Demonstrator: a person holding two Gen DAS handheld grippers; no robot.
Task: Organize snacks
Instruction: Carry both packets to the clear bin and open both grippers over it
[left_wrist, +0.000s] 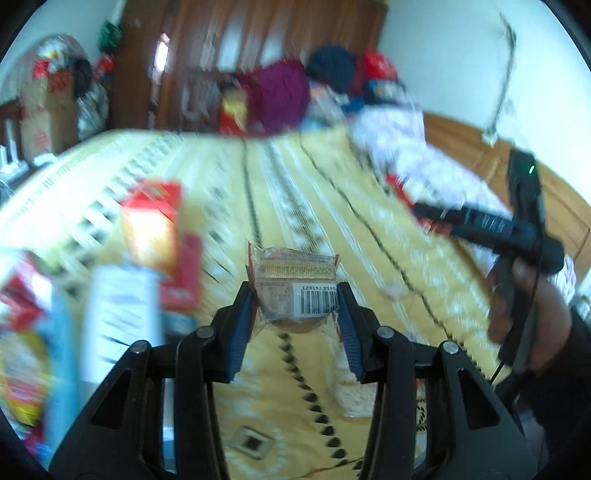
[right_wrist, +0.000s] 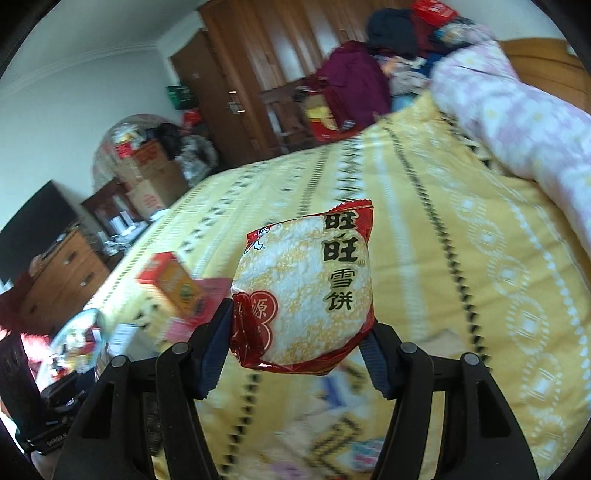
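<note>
1. Two snack packets are held, one in each gripper. The left gripper (left_wrist: 297, 299) has its jaws closed on a small clear-wrapped cracker packet (left_wrist: 293, 286), barcode side facing the camera, lifted above the bed.
2. The right gripper (right_wrist: 299, 332) has its jaws clamped on the sides of a round red-and-white rice cracker packet (right_wrist: 306, 291) with printed characters, also held in the air over the bed.
3. In the left wrist view the right gripper (left_wrist: 491, 225) shows as a black body gripped by the person's hand (left_wrist: 524, 306).
4. One red-and-orange box (right_wrist: 171, 286) lies on the bed to the left, touching a flatter pink-red box (right_wrist: 201, 310).
5. Further left is a blurred heap of colourful packets (left_wrist: 26, 332); their number cannot be told.
6. The bed carries a yellow patterned bedspread (right_wrist: 461, 295) and one rolled pink floral quilt (right_wrist: 517, 122).
7. Behind stand a brown wooden wardrobe (right_wrist: 266, 66), piled clothes, stacked cardboard boxes (right_wrist: 147, 173) and a wooden dresser (right_wrist: 62, 273).
</note>
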